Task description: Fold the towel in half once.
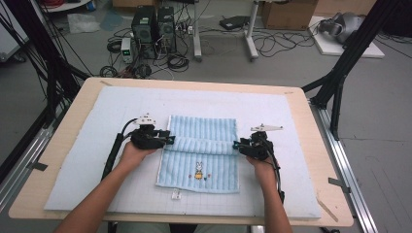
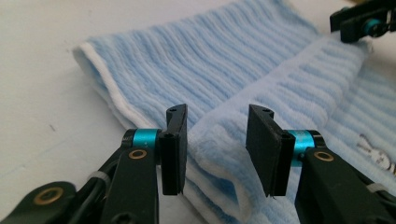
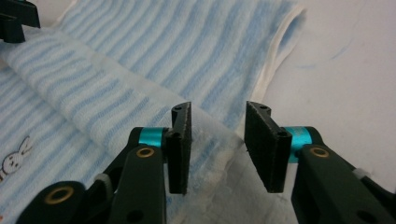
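Observation:
A light-blue striped towel (image 1: 201,145) lies on the mat, its far part folded toward me into a raised roll across the middle. A small rabbit (image 1: 198,171) is stitched on the near half. My left gripper (image 1: 171,139) is at the roll's left end and my right gripper (image 1: 236,144) at its right end. In the left gripper view the jaws (image 2: 217,144) stand apart on either side of the towel's (image 2: 210,60) folded edge without pressing it. The right gripper view shows open jaws (image 3: 217,144) over the towel's (image 3: 187,46) corner.
The towel rests on a pale blue mat (image 1: 97,145) that covers a wooden table (image 1: 73,111). A small white tag (image 1: 176,195) lies on the mat near the front edge. Beyond the table, computers and cables (image 1: 155,29) sit on the floor.

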Demonstrator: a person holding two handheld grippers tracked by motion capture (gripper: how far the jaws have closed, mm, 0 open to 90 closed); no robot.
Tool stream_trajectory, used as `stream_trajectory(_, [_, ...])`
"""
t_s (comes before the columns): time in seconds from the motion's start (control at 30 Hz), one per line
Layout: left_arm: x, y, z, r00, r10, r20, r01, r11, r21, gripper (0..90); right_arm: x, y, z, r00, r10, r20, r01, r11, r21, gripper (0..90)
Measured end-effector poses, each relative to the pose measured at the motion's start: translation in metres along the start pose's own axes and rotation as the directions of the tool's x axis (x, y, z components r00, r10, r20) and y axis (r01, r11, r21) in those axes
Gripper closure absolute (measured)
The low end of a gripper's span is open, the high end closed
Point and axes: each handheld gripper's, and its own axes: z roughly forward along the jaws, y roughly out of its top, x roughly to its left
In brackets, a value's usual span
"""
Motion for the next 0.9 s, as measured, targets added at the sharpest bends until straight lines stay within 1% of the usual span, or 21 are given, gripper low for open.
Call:
stream_trajectory(0.03, [0.000, -0.001, 0.001, 0.9999, 0.015, -0.006, -0.015, 0.9996, 0.025, 62.9, -0.001, -0.002, 0.002, 1.0000, 0.006, -0.003, -0.006, 1.000, 0.014, 67.2])
stream_trajectory(0.07, [-0.001, -0.002, 0.002, 0.9997, 0.019, -0.014, -0.019, 0.9991, 0.039, 66.4, -0.003, -0.003, 0.002, 1.0000, 0.003, -0.008, -0.003, 1.000, 0.021, 71.4])
stream_trajectory(0.1, [-0.001, -0.002, 0.002, 0.9997, 0.021, -0.014, -0.020, 0.9989, 0.042, 70.7, -0.003, -0.004, 0.002, 0.9999, 0.007, -0.009, -0.006, 1.000, 0.025, 74.1])
stream_trajectory(0.13, [-0.001, -0.002, 0.001, 0.9993, 0.029, -0.021, -0.029, 0.9988, 0.041, 76.3, -0.003, -0.004, 0.001, 0.9999, -0.006, -0.010, 0.006, 1.000, 0.018, 75.8])
stream_trajectory(0.17, [-0.002, -0.001, -0.001, 0.9993, 0.033, -0.019, -0.032, 0.9989, 0.033, 83.4, -0.001, -0.004, -0.001, 0.9999, -0.011, -0.003, 0.011, 1.000, 0.016, 77.5])
stream_trajectory(0.2, [-0.002, -0.001, -0.003, 0.9991, 0.037, -0.022, -0.036, 0.9990, 0.025, 85.4, 0.000, -0.003, -0.003, 0.9998, -0.020, 0.000, 0.020, 1.000, 0.011, 78.6])
stream_trajectory(0.27, [-0.004, -0.001, -0.008, 0.9990, 0.041, -0.018, -0.041, 0.9991, -0.004, 86.2, 0.002, -0.003, -0.004, 0.9993, -0.038, 0.006, 0.038, 0.999, 0.012, 80.1])
stream_trajectory(0.3, [-0.005, -0.001, -0.011, 0.9994, 0.033, -0.011, -0.033, 0.9992, -0.022, 86.3, 0.004, -0.003, -0.004, 0.9992, -0.040, 0.002, 0.040, 0.999, 0.018, 80.5])
stream_trajectory(0.37, [-0.005, -0.004, -0.016, 0.9995, 0.032, 0.002, -0.031, 0.9983, -0.050, 86.4, 0.006, -0.003, -0.005, 0.9986, -0.054, 0.001, 0.054, 0.998, 0.016, 81.3])
stream_trajectory(0.4, [-0.005, -0.005, -0.019, 0.9995, 0.031, 0.005, -0.031, 0.9978, -0.059, 86.4, 0.007, -0.003, -0.006, 0.9981, -0.062, -0.003, 0.062, 0.998, 0.011, 81.4])
stream_trajectory(0.43, [-0.006, -0.007, -0.022, 0.9996, 0.024, 0.013, -0.023, 0.9973, -0.069, 86.4, 0.009, -0.003, -0.007, 0.9985, -0.054, -0.006, 0.054, 0.998, 0.013, 81.4])
stream_trajectory(0.47, [-0.006, -0.008, -0.024, 0.9995, 0.026, 0.018, -0.025, 0.9970, -0.074, 86.4, 0.011, -0.003, -0.010, 0.9979, -0.063, -0.013, 0.063, 0.998, 0.003, 81.4])
stream_trajectory(0.5, [-0.008, -0.010, -0.028, 0.9993, 0.025, 0.027, -0.022, 0.9952, -0.095, 86.4, 0.012, -0.003, -0.011, 0.9974, -0.070, -0.016, 0.070, 0.998, -0.001, 81.4])
stream_trajectory(0.57, [-0.010, -0.014, -0.034, 0.9989, 0.020, 0.041, -0.015, 0.9929, -0.118, 86.4, 0.016, -0.004, -0.016, 0.9968, -0.077, -0.019, 0.077, 0.997, -0.008, 81.5])
stream_trajectory(0.6, [-0.011, -0.015, -0.037, 0.9985, 0.022, 0.051, -0.015, 0.9922, -0.124, 86.4, 0.018, -0.005, -0.018, 0.9957, -0.090, -0.023, 0.089, 0.996, -0.014, 81.5])
stream_trajectory(0.67, [-0.015, -0.019, -0.042, 0.9981, 0.023, 0.057, -0.015, 0.9907, -0.135, 86.4, 0.022, -0.008, -0.023, 0.9952, -0.093, -0.030, 0.092, 0.996, -0.015, 81.5])
stream_trajectory(0.7, [-0.016, -0.021, -0.044, 0.9980, 0.021, 0.060, -0.012, 0.9898, -0.142, 86.4, 0.023, -0.010, -0.025, 0.9940, -0.103, -0.038, 0.102, 0.995, -0.023, 81.6])
stream_trajectory(0.73, [-0.017, -0.023, -0.047, 0.9976, 0.023, 0.064, -0.014, 0.9895, -0.144, 86.4, 0.024, -0.011, -0.027, 0.9936, -0.104, -0.043, 0.103, 0.994, -0.026, 81.6])
stream_trajectory(0.83, [-0.021, -0.028, -0.051, 0.9969, 0.024, 0.076, -0.013, 0.9902, -0.139, 86.4, 0.029, -0.017, -0.032, 0.9904, -0.130, -0.046, 0.129, 0.991, -0.031, 81.5])
stream_trajectory(0.9, [-0.024, -0.032, -0.053, 0.9965, 0.023, 0.080, -0.012, 0.9898, -0.142, 86.4, 0.031, -0.020, -0.035, 0.9904, -0.130, -0.046, 0.129, 0.991, -0.030, 81.5])
